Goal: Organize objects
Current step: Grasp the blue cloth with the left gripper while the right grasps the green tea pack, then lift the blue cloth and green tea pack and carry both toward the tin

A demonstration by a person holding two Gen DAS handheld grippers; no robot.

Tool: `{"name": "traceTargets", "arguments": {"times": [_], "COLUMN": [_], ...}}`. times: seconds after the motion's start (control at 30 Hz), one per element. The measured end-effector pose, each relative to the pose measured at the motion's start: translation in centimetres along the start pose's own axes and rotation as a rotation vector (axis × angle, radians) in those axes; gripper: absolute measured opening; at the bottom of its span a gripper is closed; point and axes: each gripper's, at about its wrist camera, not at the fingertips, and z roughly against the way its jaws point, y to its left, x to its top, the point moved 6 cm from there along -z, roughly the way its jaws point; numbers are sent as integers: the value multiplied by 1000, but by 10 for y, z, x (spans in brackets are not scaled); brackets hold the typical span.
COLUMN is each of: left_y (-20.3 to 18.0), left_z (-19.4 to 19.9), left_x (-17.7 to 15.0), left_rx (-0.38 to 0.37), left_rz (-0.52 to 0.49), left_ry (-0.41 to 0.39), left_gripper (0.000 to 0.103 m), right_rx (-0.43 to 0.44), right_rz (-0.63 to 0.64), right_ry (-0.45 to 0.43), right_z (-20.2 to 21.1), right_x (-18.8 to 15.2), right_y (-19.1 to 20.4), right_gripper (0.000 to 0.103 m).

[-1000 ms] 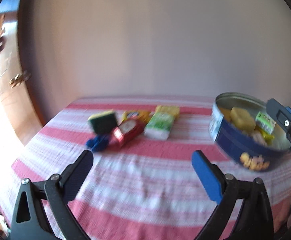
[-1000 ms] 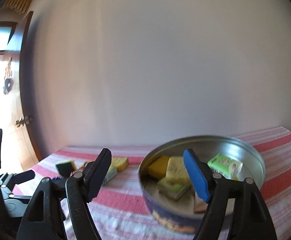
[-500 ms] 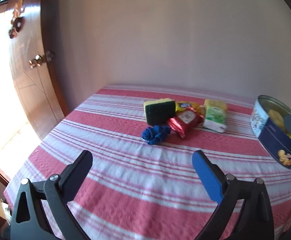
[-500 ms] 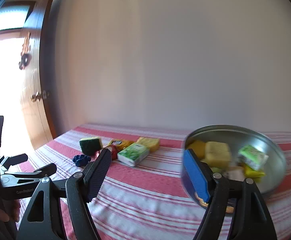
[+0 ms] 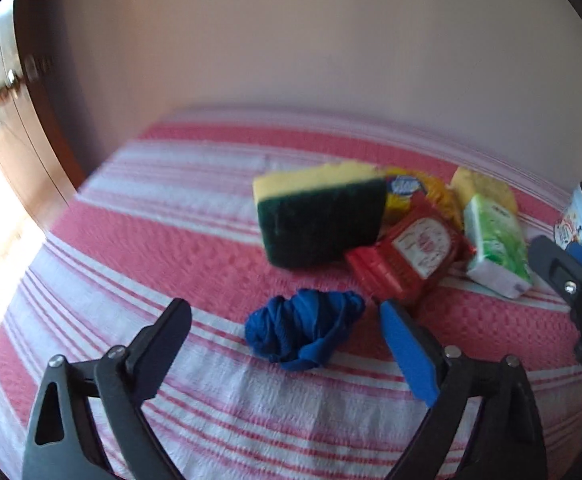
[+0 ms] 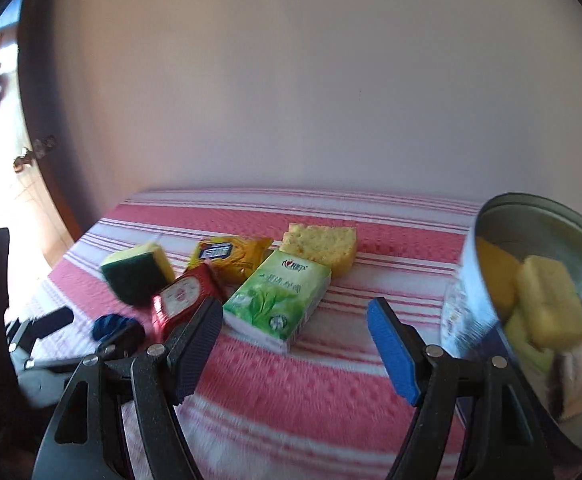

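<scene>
The blue scrunchie (image 5: 303, 330) lies low in the middle of the left wrist picture, on the striped cloth (image 5: 171, 240). It looks like soft, bunched fabric, so it should be very light and squashy, and it will not break. A good place to take it is right across the fat middle, where the folds are thickest (a thin edge could slip out).

The left gripper (image 5: 287, 332) has its 2 jaws wide apart but closing. The scrunchie sits between them, and nothing is pinched yet. The blue pad sits close by the scrunchie's right end and the tip of the red packet (image 5: 407, 256).

The right gripper (image 6: 295, 320) is in the low middle of its own picture, jaws apart and empty. Between them, further back, lies the green tissue pack (image 6: 279, 300), which looks light and a bit squashy too.

The round tin (image 6: 531, 312) at the right edge already holds sponges and small packs.
</scene>
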Motion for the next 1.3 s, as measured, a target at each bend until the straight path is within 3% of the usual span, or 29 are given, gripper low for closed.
{"name": "traceTargets", "arguments": {"times": [0.1, 0.27, 0.3, 0.37, 0.4, 0.47, 0.53, 0.6, 0.73, 0.83, 0.97, 1.13, 1.3], "left_y": [8, 3, 3, 3, 1, 1, 3, 1, 2, 6, 3, -2, -12], "left_z": [-5, -6, -5, -1, 0, 3, 6, 8, 27, 49, 78, 92, 105], "left_x": [1, -3, -2, -3, -2, -4, -5, -3, -2, -1, -6, -9, -16], "left_rx": [-14, 8, 2, -16, -31, -69, -112, -165, -198, -176, -78, -37, 7], "left_rz": [47, 28, 29, 33, 29, 38, 57, 71, 108, 119, 108, 206, 185], "left_ry": [17, 25, 20, 1, -5, -11, -20, -37, -135, -237, -368, -399, -438], "left_gripper": [88, 85, 81, 57, 52, 52, 51, 51, 51, 51, 51, 51, 51], "right_rx": [8, -5, -4, 20, 25, 48, 49, 64, 107, 107, 97, 115, 122], "right_rz": [-22, -57, -65, -76, -75, -68, -61, -67, -108, -91, -44, -42, -59], "right_ry": [54, 165, 178, 198, 201, 200, 199, 196, 153, 58, -28, -41, -63], "right_z": [-25, -60, -62, -66, -66, -63, -59, -56, -43, -17, 11, 20, 27], "right_x": [3, 1, 0, -2, -2, -3, -4, -5, -2, 1, -1, -2, -4], "right_y": [4, 5, 4, 2, 2, 1, -4, -7, -18, -22, -20, -19, -20], "right_gripper": [77, 77, 77, 78, 78, 76, 65, 62, 58, 56, 55, 55, 55]}}
